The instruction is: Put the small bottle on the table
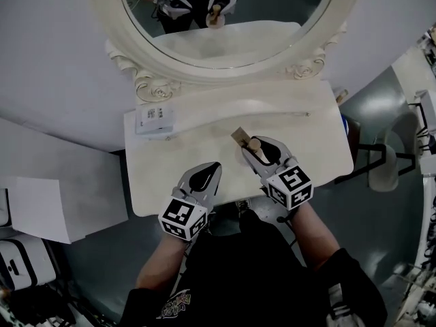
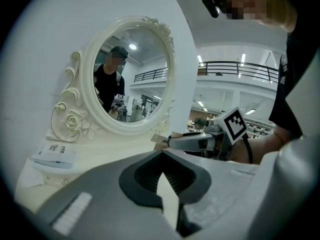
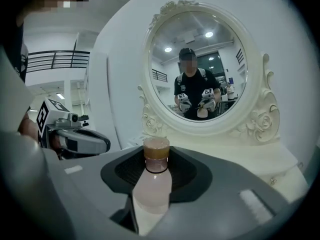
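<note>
Clamped between right gripper jaws: small bottle, cap toward far mirror, over surface. Left gripper jaws together, empty.

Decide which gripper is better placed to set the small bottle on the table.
Right. The right gripper grips the small bottle above the table; the left gripper is shut and empty.

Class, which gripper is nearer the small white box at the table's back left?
Left. The left gripper is just front-right of the white box; the right gripper, holding the small bottle, is farther right.
</note>
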The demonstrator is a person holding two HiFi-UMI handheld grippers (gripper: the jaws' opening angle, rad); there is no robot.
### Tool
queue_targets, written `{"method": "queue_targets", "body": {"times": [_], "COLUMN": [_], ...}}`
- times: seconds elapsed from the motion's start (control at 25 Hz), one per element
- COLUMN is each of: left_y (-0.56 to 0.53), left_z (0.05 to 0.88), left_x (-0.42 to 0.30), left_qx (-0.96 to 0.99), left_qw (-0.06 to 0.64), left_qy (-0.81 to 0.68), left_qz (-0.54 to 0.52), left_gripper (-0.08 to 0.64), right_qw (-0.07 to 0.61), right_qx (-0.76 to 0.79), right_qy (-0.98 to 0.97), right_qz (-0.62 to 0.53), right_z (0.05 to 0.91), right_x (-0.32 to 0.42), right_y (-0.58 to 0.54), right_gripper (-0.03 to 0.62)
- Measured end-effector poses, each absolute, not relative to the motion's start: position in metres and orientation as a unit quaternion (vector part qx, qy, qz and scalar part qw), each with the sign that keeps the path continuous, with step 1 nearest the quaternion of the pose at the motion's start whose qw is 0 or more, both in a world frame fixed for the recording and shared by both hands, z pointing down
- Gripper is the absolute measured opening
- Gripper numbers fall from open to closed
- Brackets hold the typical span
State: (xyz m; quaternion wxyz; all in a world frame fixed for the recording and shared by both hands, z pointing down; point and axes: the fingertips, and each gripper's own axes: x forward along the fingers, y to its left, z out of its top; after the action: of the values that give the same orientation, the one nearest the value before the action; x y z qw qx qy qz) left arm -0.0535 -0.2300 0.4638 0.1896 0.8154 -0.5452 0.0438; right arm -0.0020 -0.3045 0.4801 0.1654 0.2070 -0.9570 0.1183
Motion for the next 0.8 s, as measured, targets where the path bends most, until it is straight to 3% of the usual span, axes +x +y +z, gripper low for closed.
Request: {"method": "queue_targets", "body": {"times": [0.8], "left_y": [-0.274], "left_z": [0.483], "left_x": [-0.059], "left_qx": [0.74], "left_qw": [0.204], "left_qy": [-0.641], "left_qz": [0.014], "left_gripper": [0.0], "right_qw": [0.193], "right_qx": [0.094], "right_qy": [-0.973], "right_qz": [0.085], "right_z": [0.51], "right_x": [-0.039], "right_y": [-0.384], "right_gripper": [0.167]}}
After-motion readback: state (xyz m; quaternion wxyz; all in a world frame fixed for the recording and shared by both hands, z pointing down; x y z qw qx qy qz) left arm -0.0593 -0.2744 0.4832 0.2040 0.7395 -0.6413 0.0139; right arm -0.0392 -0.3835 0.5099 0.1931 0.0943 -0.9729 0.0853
